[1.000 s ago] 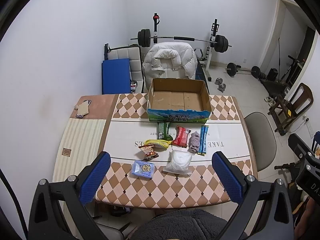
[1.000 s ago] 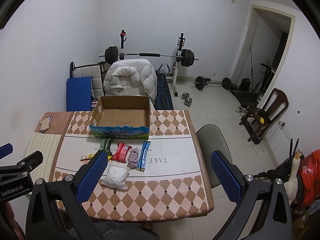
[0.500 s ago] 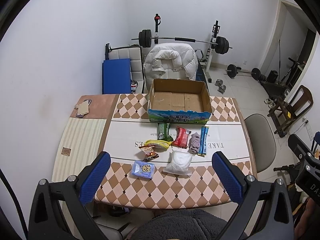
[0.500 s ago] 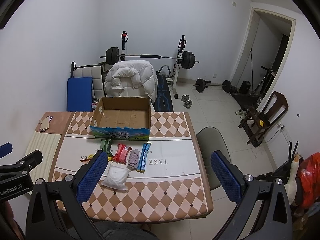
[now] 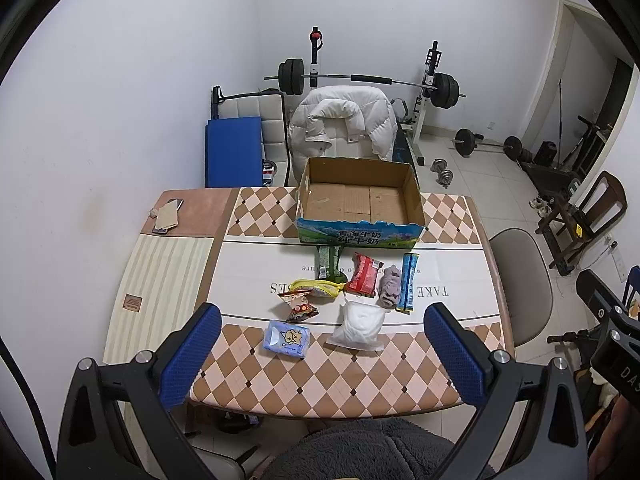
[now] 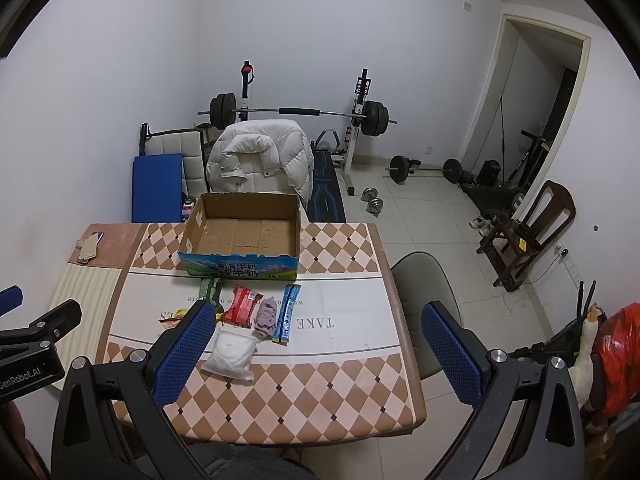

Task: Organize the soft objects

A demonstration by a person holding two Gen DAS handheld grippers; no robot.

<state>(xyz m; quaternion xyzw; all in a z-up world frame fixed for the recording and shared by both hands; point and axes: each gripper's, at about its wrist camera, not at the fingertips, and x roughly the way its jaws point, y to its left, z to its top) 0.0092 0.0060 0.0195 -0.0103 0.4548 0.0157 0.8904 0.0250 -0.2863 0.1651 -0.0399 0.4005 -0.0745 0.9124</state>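
An open, empty cardboard box [image 5: 360, 200] [image 6: 244, 232] stands at the far side of the table. In front of it lie several soft items: a white pouch [image 5: 360, 326] [image 6: 232, 354], a blue tissue pack [image 5: 287, 339], a grey sock [image 5: 390, 286] [image 6: 266, 316], a red packet [image 5: 364, 274] [image 6: 242, 304], a blue stick pack [image 5: 408, 282], a green packet [image 5: 328, 260], a yellow packet [image 5: 316, 287] and a small snack bag [image 5: 298, 306]. My left gripper [image 5: 322, 354] and right gripper [image 6: 318, 354] are both open and empty, held high above the table's near edge.
The table [image 5: 320, 380] has a checked cloth. A phone and card [image 5: 166, 216] lie at its far left corner. A grey chair [image 6: 428, 312] stands at its right side. A chair with a white jacket [image 5: 344, 124] and weight equipment stand behind.
Both views have drifted slightly; the table sits a little lower in the frames. No object has moved, and both grippers stay open.
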